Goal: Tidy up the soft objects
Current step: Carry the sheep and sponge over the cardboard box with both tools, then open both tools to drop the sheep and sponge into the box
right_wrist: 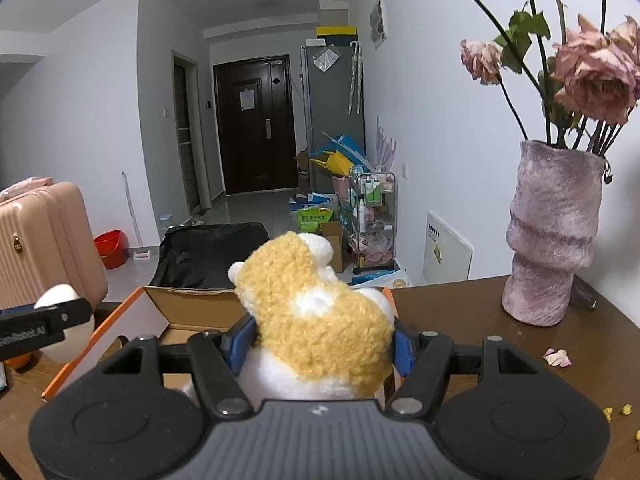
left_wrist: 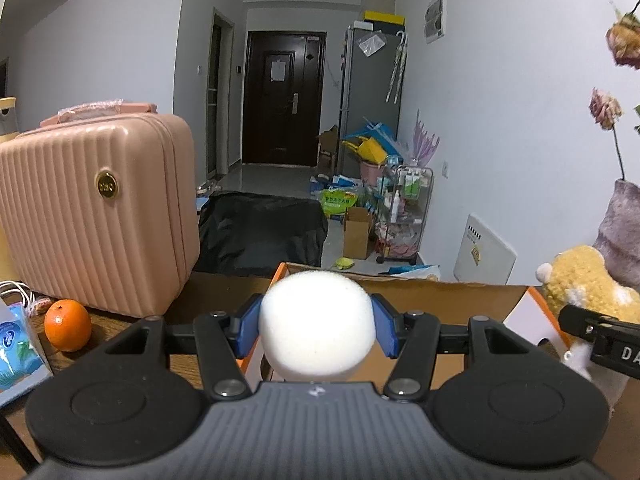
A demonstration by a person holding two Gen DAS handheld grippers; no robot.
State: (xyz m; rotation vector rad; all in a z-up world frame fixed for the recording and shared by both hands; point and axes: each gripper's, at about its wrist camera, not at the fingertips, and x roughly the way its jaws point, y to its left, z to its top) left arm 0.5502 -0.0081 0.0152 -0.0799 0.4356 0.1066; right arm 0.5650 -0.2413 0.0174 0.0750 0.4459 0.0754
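Left gripper (left_wrist: 317, 330) jaws pinch a white foam ball (left_wrist: 317, 326), right gripper (right_wrist: 320, 344) jaws a plush toy (right_wrist: 316, 320), above the open cardboard box (right_wrist: 156, 312); an early release could bounce the ball onto the counter (right_wrist: 460, 320).

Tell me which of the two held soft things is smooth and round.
The white foam ball in the left claw; the other, a plush toy, is fuzzy and lumpy.

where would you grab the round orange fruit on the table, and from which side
Take the round orange fruit across its widest middle, coming from above with the tongs opened wider than it. It is a smooth ball sitting on the wooden table, so a low or off-centre pinch could let it roll. The pink ribbed suitcase stands close behind it and a blue packet lies beside it, leaving little side room.
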